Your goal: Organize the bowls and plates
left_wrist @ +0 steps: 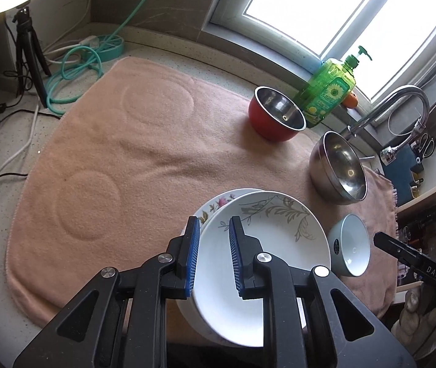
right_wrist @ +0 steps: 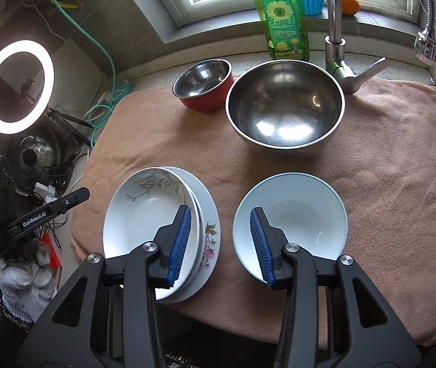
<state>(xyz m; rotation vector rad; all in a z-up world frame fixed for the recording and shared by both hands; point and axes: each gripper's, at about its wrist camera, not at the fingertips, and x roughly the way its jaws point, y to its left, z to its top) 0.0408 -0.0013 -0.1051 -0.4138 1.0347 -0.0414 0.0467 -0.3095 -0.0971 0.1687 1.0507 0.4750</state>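
A white plate with a grey leaf pattern [left_wrist: 267, 245] [right_wrist: 147, 208] lies stacked on a flowered plate [left_wrist: 214, 207] [right_wrist: 208, 239] on the pink towel [left_wrist: 125, 153] [right_wrist: 402, 184]. My left gripper [left_wrist: 214, 260] is open, its jaws standing either side of the stack's left rim. A pale blue bowl [left_wrist: 354, 245] [right_wrist: 294, 220] sits right of the stack. My right gripper [right_wrist: 221, 245] is open and empty, hovering between the stack and the blue bowl. A large steel bowl [left_wrist: 340, 168] [right_wrist: 285, 107] and a red steel-lined bowl [left_wrist: 274, 113] [right_wrist: 202, 84] stand farther back.
A green dish-soap bottle [left_wrist: 329, 89] [right_wrist: 283, 15] and a faucet [left_wrist: 392, 107] [right_wrist: 337, 30] stand at the back by the window. A ring light [right_wrist: 17, 86], tripod [left_wrist: 29, 46], teal hose [left_wrist: 73, 73] and cables crowd the left counter.
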